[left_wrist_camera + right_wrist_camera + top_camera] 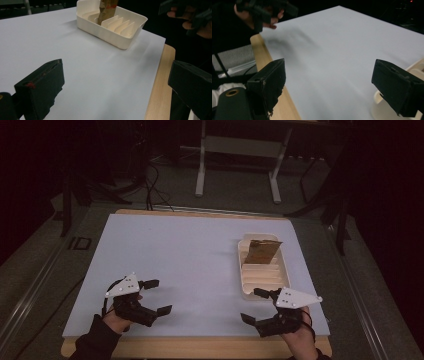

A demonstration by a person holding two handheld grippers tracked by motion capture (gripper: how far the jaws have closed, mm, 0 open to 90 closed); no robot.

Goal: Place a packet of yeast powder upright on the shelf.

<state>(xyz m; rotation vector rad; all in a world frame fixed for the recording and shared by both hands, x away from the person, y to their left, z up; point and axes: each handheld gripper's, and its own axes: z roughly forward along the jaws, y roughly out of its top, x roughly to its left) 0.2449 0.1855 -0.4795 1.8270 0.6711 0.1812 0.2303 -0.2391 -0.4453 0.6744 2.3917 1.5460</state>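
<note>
High view: a crumpled brown paper piece [264, 251] stands in the far slots of the cream ridged plastic tray [245, 285]; left gripper [158, 296] and right gripper [253, 305] gape empty near the table's front edge; placement looks done.

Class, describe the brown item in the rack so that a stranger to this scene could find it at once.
Start at the pale sheet covering the wooden table, then go to its right side, where a cream slotted rack lies. In the rack's far end stands a crumpled brown paper packet. It is the one brown thing there; the nearer slots are empty.
</note>
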